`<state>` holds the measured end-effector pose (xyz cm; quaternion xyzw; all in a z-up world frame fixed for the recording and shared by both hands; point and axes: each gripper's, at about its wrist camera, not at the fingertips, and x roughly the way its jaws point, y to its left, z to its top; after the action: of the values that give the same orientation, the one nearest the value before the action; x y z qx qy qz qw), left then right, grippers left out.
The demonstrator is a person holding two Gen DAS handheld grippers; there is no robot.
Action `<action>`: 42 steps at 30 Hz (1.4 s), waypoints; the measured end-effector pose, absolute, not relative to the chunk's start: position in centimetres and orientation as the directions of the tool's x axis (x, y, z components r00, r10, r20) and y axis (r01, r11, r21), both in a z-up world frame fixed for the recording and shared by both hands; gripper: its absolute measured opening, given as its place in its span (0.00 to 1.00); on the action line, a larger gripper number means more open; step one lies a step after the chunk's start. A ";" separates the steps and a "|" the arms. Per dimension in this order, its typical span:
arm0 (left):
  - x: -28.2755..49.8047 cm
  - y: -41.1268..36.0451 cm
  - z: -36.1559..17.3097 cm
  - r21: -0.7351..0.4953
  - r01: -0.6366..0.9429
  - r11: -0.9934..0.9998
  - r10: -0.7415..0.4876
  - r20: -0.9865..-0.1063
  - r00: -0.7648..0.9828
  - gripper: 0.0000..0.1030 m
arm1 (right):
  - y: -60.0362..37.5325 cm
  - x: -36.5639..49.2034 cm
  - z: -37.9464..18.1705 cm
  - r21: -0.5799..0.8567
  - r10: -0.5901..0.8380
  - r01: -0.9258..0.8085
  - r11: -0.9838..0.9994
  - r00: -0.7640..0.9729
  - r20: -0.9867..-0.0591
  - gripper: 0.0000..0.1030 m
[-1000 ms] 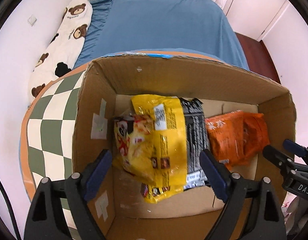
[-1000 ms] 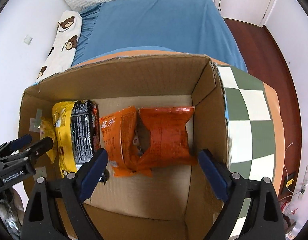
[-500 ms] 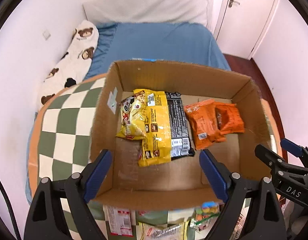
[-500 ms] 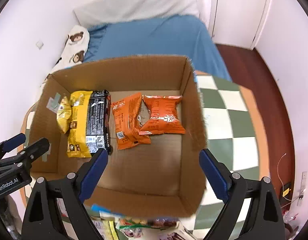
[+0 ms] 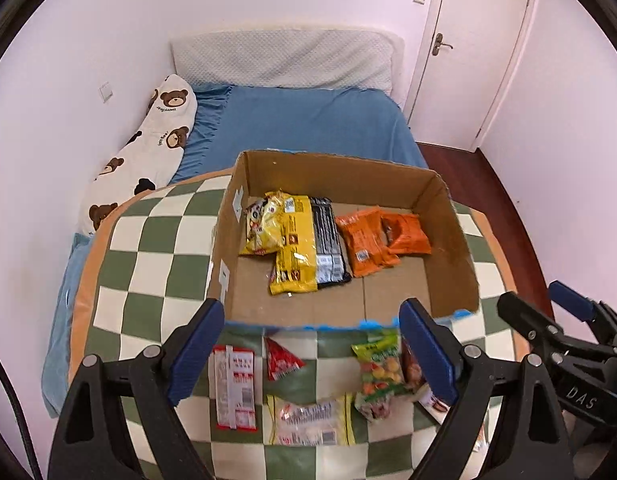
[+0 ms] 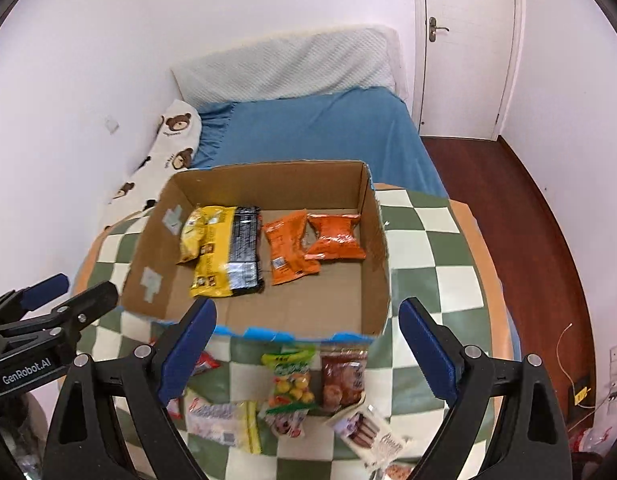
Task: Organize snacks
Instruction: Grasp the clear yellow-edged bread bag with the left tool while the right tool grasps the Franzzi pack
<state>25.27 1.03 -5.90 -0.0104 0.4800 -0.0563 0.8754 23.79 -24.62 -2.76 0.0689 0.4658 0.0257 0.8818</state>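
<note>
Both my tongs, left (image 5: pixel 308 354) and right (image 6: pixel 306 354), gape empty before the cardboard box (image 5: pixel 452 248); I should descend squarely on the green fruit-candy packet (image 6: pixel 289 376).

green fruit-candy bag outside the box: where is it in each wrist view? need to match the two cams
Left wrist: the green fruit-candy bag lies on the checkered table, lower right of centre, just below the box's near wall and beside the right finger.
Right wrist: the same bag lies below centre, between the two fingers, with a brown snack bag to its right.
Shared landmark: the blue-taped near rim of the cardboard box.
</note>
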 end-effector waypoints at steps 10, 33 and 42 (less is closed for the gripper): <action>21.3 -0.3 -14.8 0.046 0.241 0.969 -0.044 -0.934 0.355 0.87 | -26.0 18.9 -10.9 0.185 0.160 0.050 0.981 0.317 -0.935 0.92; 17.7 -7.9 -33.2 0.174 0.740 0.649 0.184 -0.980 0.069 0.67 | -29.5 19.5 -27.7 0.003 0.002 -0.093 0.996 -0.011 -1.000 0.92; 19.5 2.0 -34.1 -0.167 -0.027 0.986 -0.169 -0.960 -0.223 0.67 | -30.0 20.6 -31.4 0.046 0.041 -0.059 0.997 -0.083 -0.996 0.78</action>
<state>19.48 1.98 -34.11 -0.0629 0.7800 -0.0571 0.6199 20.58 -30.01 -31.42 -0.0060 0.7348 0.0370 0.6773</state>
